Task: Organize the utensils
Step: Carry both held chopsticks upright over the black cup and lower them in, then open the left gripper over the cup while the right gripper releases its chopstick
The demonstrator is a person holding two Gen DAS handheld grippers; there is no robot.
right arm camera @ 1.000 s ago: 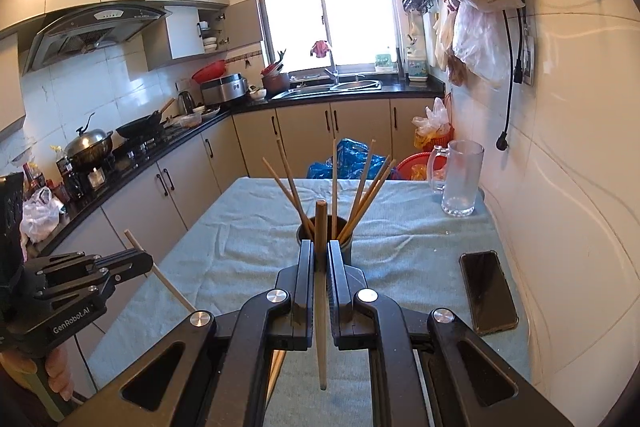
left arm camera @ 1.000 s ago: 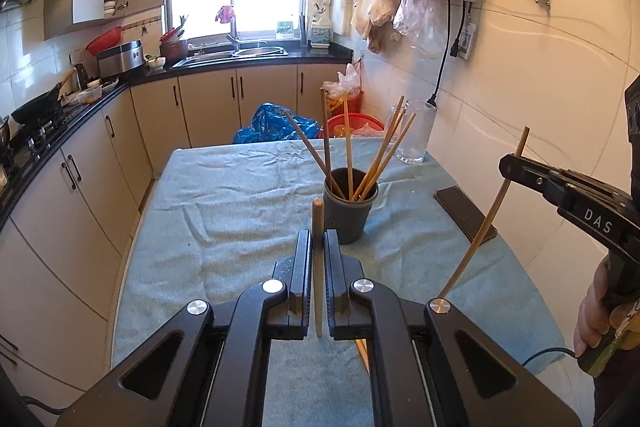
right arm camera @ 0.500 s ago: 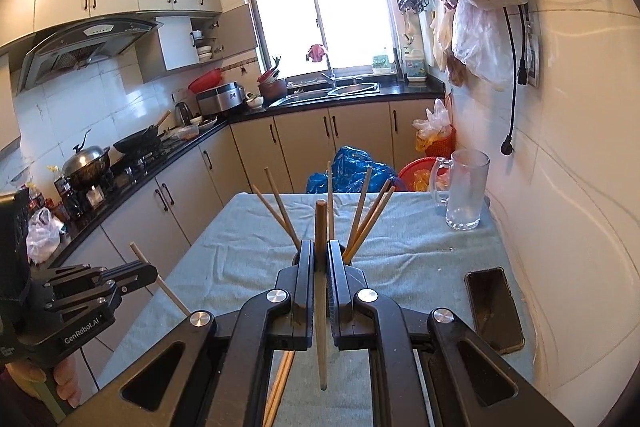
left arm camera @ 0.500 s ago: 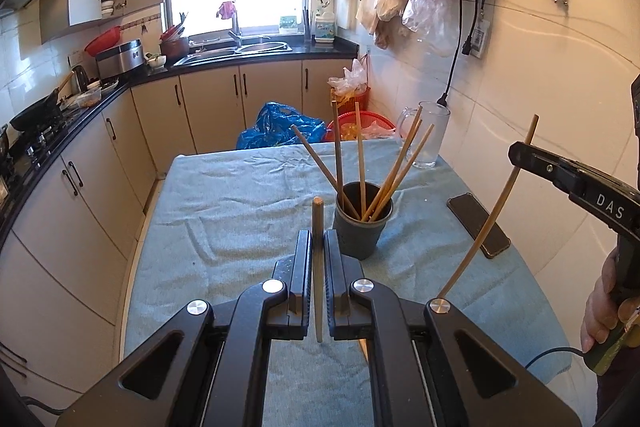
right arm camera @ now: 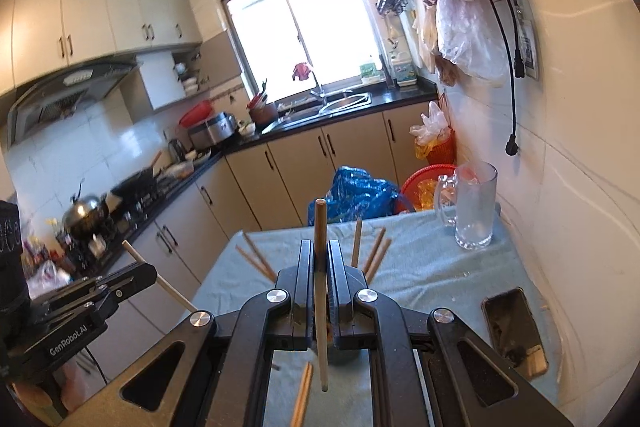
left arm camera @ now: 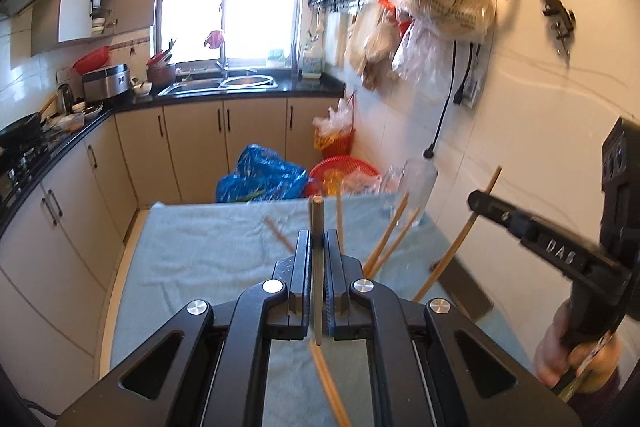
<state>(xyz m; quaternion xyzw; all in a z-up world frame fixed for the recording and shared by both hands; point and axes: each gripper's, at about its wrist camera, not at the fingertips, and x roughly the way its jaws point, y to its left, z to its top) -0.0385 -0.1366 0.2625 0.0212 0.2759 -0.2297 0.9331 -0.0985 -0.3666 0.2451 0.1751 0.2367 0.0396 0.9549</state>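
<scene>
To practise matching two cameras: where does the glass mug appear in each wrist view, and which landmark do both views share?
Left wrist view: the glass mug is blurred, right of centre, at the far right corner of the table.
Right wrist view: the glass mug is sharp, right of centre, at the same far right corner.
Shared landmark: the blue bag on the floor just beyond the table's far edge.

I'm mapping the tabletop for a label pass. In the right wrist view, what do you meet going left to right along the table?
Left gripper with its chopstick → right gripper's chopstick → glass mug → phone.
</scene>
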